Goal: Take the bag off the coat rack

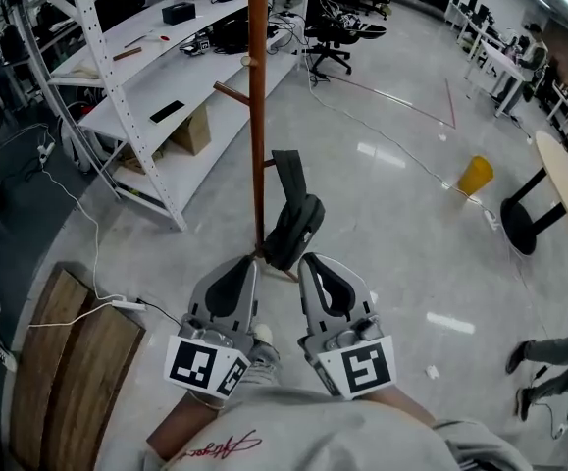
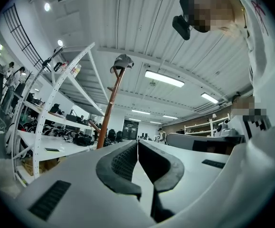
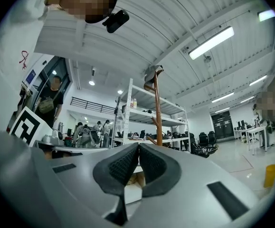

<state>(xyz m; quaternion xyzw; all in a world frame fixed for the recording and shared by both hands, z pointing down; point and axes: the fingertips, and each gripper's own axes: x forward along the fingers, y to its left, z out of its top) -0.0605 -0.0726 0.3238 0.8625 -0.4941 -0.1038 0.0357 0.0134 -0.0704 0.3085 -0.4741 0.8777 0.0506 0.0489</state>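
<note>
Presently, both claws are held side by side, with their tips pointed up toward the rack [image 1: 257,116]. The left claw [image 1: 247,263] is pressed together, its pads meeting at the tip, and nothing is pinched by it. The right claw [image 1: 309,261] is pressed together too, and nothing is gripped by it. The bag [image 1: 296,222], dark and soft, is hung by its strap against the pole. It is seen just beyond the claw tips, a little nearer the right claw than the left. The pole is seen ahead of the gap between the two claws. High above both claws, a grey cap [image 2: 122,61] is perched on its top. White shelves [image 1: 146,86] are seen to the left of the left claw. A yellow container [image 1: 476,176] is seen on the floor, well to the right of the right claw.
</note>
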